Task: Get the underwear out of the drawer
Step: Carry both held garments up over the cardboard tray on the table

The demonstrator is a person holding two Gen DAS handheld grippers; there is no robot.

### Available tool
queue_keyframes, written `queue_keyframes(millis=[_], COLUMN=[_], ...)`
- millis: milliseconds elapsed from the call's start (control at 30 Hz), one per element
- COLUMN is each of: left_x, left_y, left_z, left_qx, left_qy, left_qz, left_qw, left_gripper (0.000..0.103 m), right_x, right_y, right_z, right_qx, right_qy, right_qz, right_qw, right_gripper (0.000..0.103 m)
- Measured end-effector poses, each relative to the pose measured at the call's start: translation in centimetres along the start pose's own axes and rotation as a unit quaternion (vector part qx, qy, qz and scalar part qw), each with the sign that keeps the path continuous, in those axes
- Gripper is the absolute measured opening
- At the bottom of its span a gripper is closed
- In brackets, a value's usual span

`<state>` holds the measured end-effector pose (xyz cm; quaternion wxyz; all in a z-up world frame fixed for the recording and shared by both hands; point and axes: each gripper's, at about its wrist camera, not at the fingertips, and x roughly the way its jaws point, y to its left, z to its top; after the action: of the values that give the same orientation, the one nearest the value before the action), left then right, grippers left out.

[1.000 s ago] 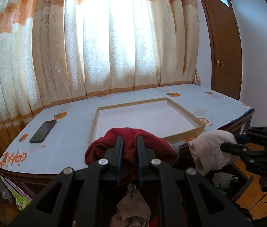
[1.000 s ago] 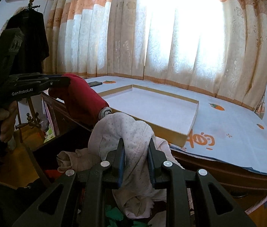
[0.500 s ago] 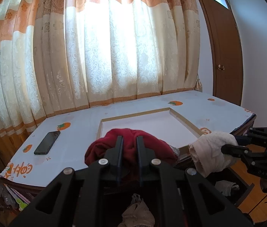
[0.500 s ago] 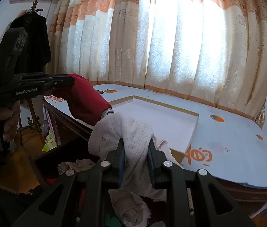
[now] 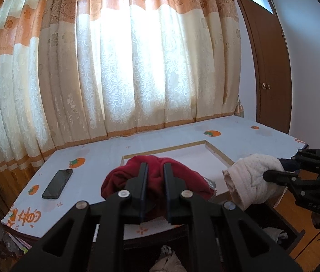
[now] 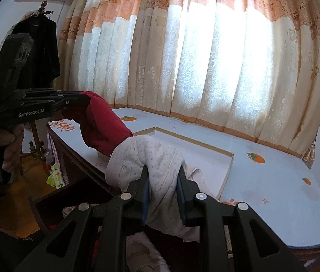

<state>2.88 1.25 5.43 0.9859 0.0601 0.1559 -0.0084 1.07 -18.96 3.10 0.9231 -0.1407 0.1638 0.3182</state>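
My left gripper (image 5: 155,166) is shut on a dark red piece of underwear (image 5: 123,176), which hangs bunched over the fingers above the table's front edge. In the right wrist view that same red underwear (image 6: 105,127) dangles from the left gripper (image 6: 85,100), held by a person's hand. My right gripper (image 6: 162,171) is shut on a pale dotted piece of underwear (image 6: 146,151), which droops below the fingers. From the left wrist view the pale underwear (image 5: 250,179) hangs at the right. The open drawer (image 6: 53,201) lies below, with more clothes inside.
A shallow white tray with a tan rim (image 6: 225,172) lies on the table with its blue cloth (image 6: 273,195). A black phone (image 5: 57,183) rests at the table's left. Curtains hang behind, a brown door (image 5: 271,68) at right, a coat stand (image 6: 39,45) at left.
Both grippers have risen with their garments, which now hang higher over the table edge; the drawer has dropped lower in both views. Neither grip has changed.
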Motion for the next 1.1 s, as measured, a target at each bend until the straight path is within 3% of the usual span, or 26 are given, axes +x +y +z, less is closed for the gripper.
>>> queue_keyframes(millis=[567, 1100], left_x=[4.4, 9.2], left_y=[0.9, 0.6], left_z=[2.8, 3.3], left_qx=[0.016, 0.024], left_qy=[0.004, 0.032], left_qz=[0.022, 0.025], left_qw=[0.9996, 0.9989], left_gripper=[0.010, 0.010], right_x=[3.6, 6.6], right_y=[-2.2, -4.7], right_z=[3.1, 3.3], right_qx=[-0.010, -0.005], right_qy=[0.001, 0.022], right_qz=[-0.019, -0.027], right_qw=[1.000, 0.999], right_gripper=[0.023, 0.023])
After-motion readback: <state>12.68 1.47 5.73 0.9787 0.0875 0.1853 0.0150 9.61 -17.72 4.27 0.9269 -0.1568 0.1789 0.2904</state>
